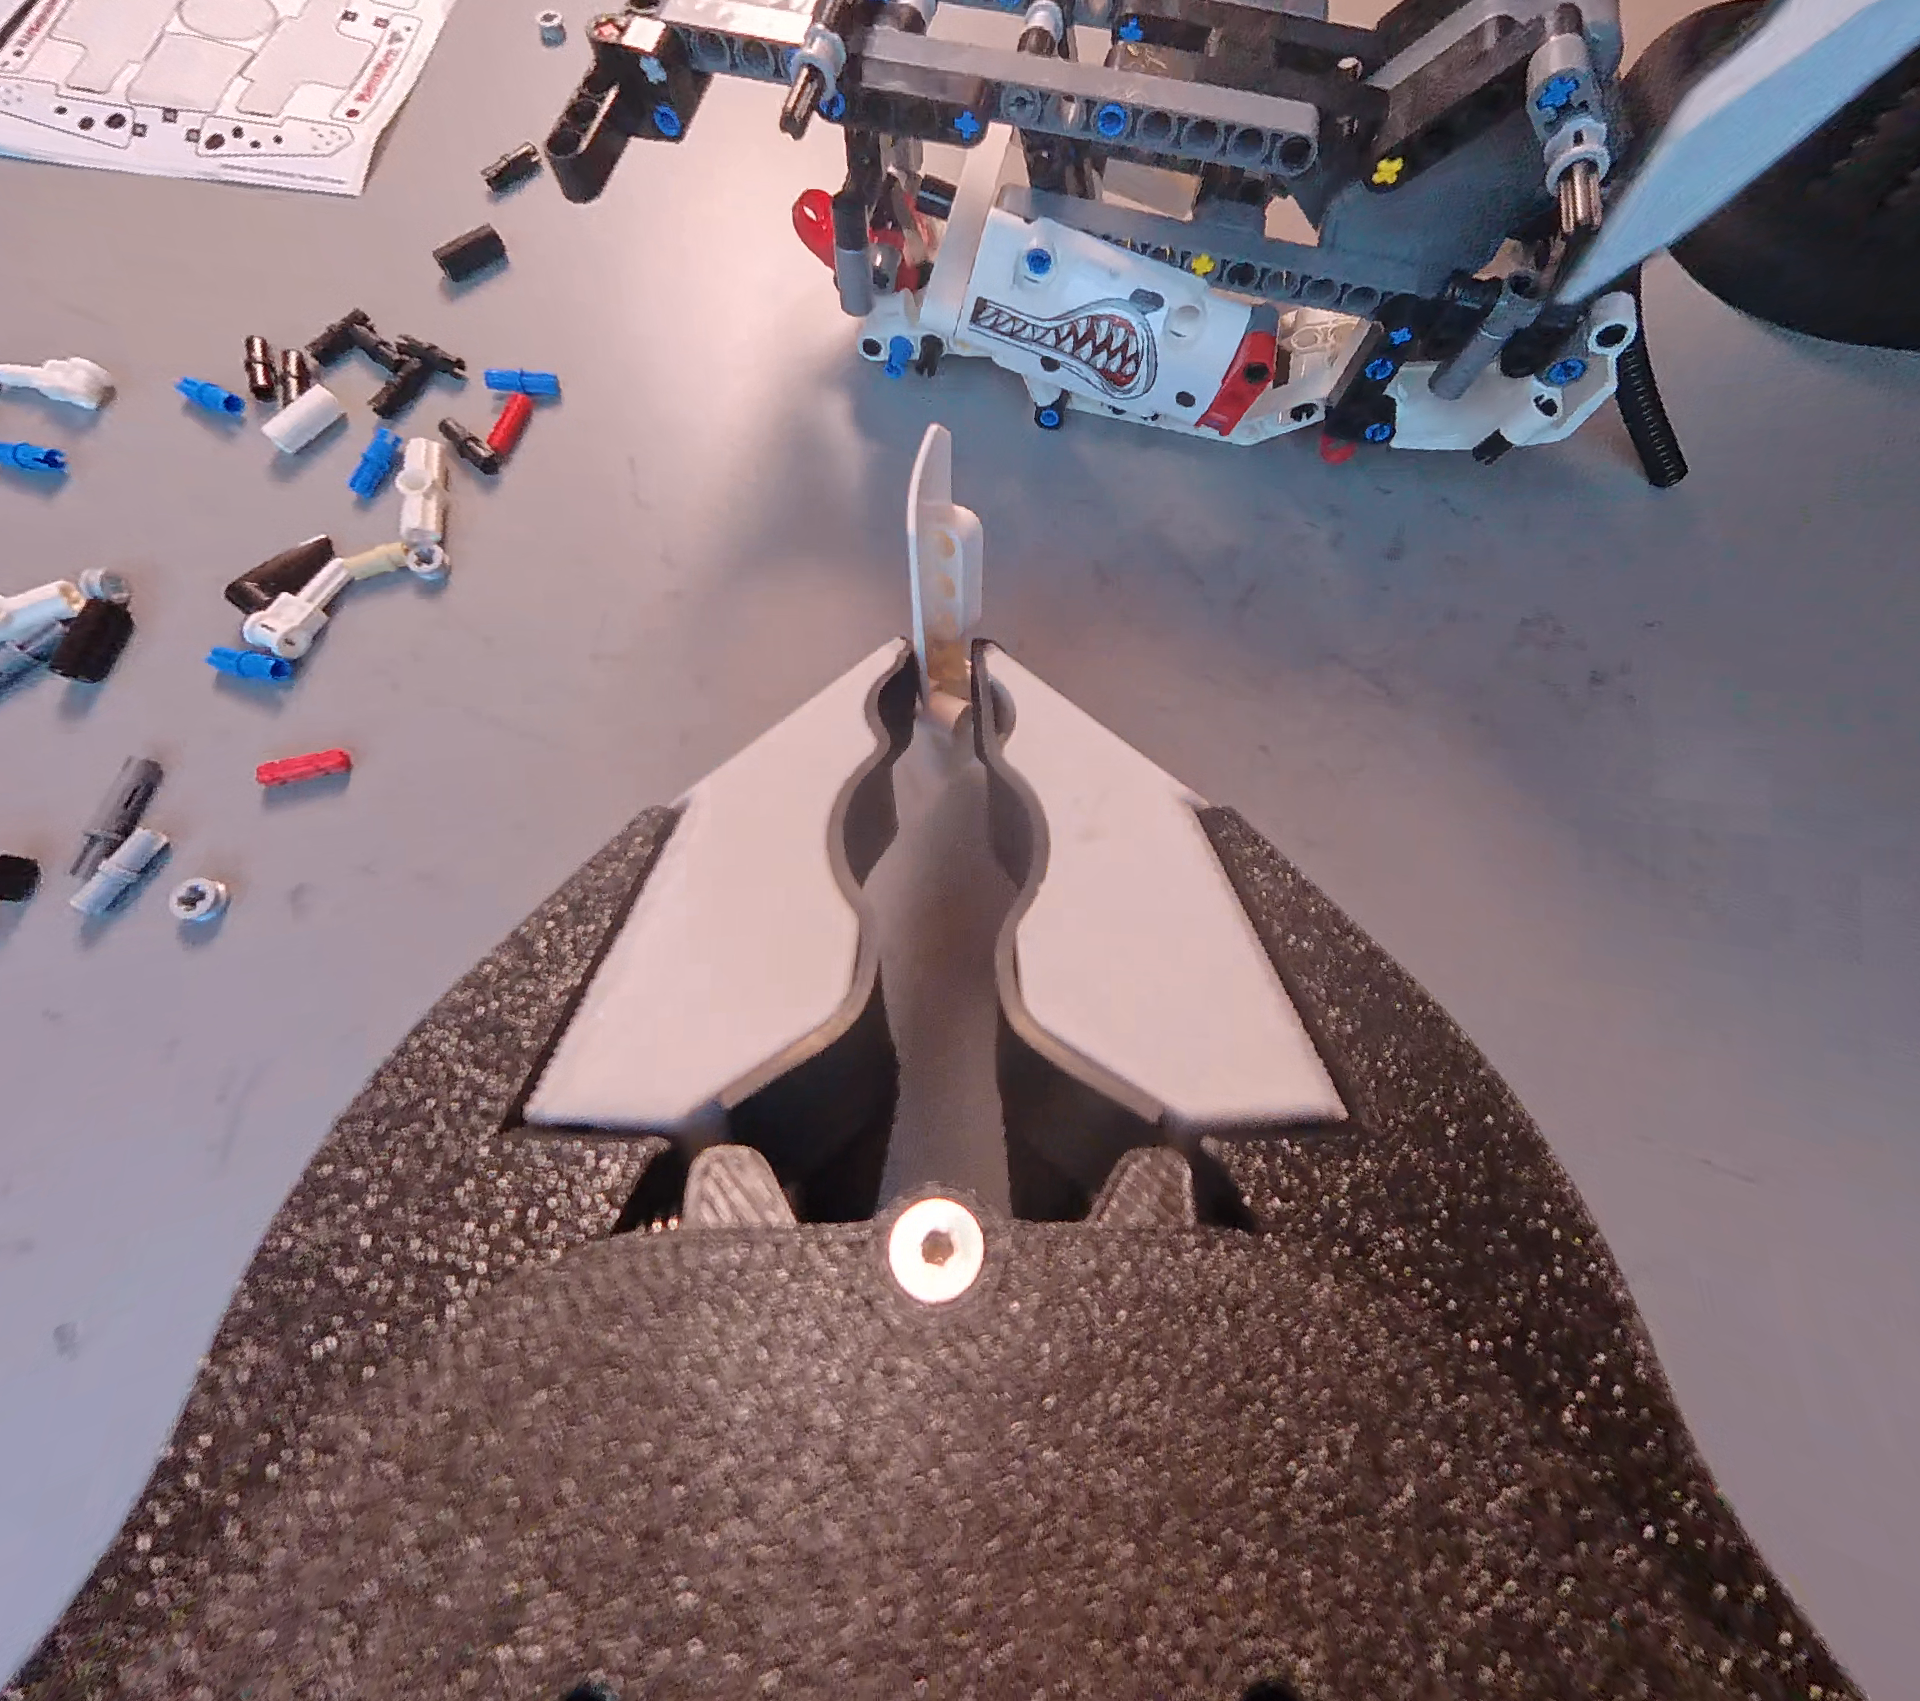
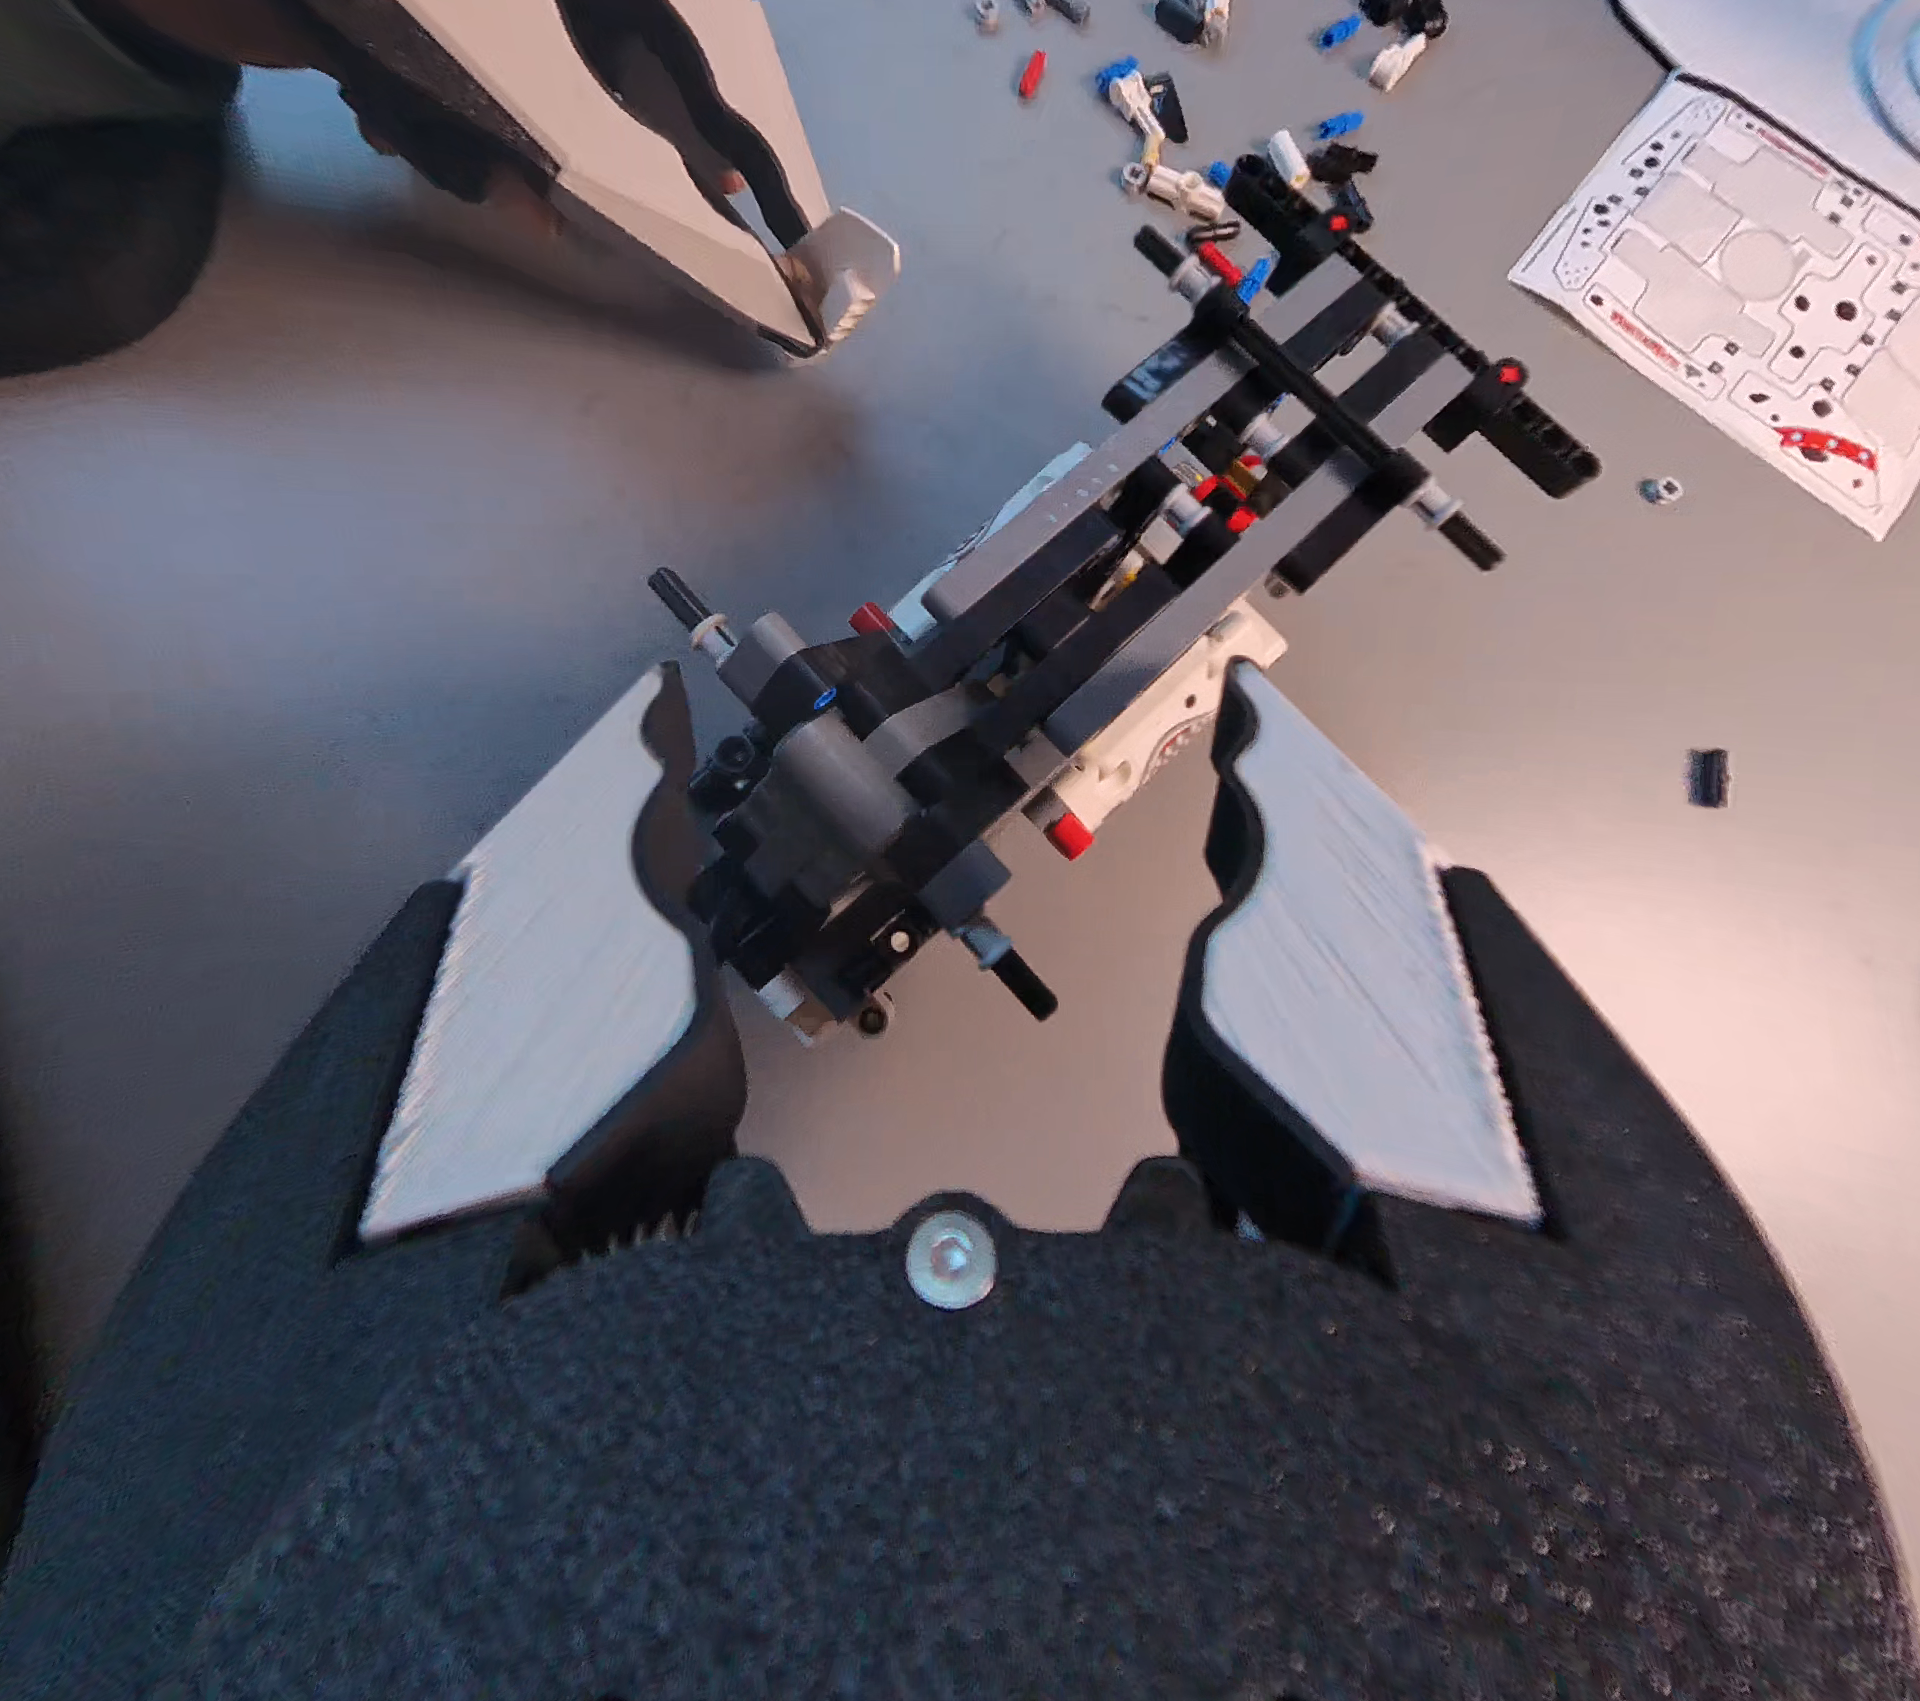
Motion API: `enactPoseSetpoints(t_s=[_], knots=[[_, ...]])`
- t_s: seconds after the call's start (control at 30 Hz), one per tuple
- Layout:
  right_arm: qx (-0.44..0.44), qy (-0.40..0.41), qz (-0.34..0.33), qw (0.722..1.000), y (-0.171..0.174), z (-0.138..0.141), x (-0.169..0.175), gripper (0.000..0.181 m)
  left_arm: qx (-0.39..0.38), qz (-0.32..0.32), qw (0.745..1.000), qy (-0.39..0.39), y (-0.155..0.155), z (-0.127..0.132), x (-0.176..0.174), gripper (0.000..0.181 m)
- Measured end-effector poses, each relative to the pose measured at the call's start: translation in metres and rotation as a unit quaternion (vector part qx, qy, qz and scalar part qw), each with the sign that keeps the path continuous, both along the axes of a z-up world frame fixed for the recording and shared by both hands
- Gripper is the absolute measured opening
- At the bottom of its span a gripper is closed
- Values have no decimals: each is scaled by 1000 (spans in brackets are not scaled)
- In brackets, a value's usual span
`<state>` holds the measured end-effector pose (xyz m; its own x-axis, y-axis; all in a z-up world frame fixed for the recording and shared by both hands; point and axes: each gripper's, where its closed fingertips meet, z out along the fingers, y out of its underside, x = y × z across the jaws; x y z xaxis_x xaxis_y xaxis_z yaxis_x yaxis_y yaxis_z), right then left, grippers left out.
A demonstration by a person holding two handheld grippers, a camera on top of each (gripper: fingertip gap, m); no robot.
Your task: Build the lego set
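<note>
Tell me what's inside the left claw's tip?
The left claw is shut on a small white curved Lego panel with a row of holes. Most of the panel sticks out past the tip; its lower end is covered by the claw's fingers, so that part cannot be seen.

We are counting two grippers: the left gripper (image 1: pixel 943 675), which is pinching one white panel piece (image 1: pixel 943 550), and the right gripper (image 2: pixel 945 778), which is spreading wide around one part-built model (image 1: pixel 1143 197). We are seeing one sticker sheet (image 1: pixel 223 30) lying on one grey table (image 1: pixel 1351 716). Among the loose pieces (image 1: pixel 343 488) we are counting at least six blue pins and two red ones; the black, white and grey bits are overlapping too much for us to count exactly.
</note>
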<state>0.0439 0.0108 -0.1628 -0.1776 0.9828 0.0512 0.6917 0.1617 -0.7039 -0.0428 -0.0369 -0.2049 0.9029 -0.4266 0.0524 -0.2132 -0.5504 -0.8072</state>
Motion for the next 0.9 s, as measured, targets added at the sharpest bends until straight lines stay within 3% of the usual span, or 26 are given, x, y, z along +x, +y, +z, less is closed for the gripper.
enactPoseSetpoints(t_s=[0.03,0.2,0.63,0.77,0.9], knots=[[2,-7,-8,1000,1,-4,-2,90,-3,-4,1000,3,-1,-1,1,10],[4,-23,-15,1000,4,-4,7,73,-31,-19,999,26,-12,-12,1,10],[68,-46,-122,989,91,10,72,21,-60,-52,996,26,-28,-15,-4,13],[-8,-9,-108,994,83,21,63,59,-64,-48,997,11,-28,-15,-5,13],[-81,8,-128,988,97,22,55,83,-64,-46,997,3,-28,-15,-5,13]])
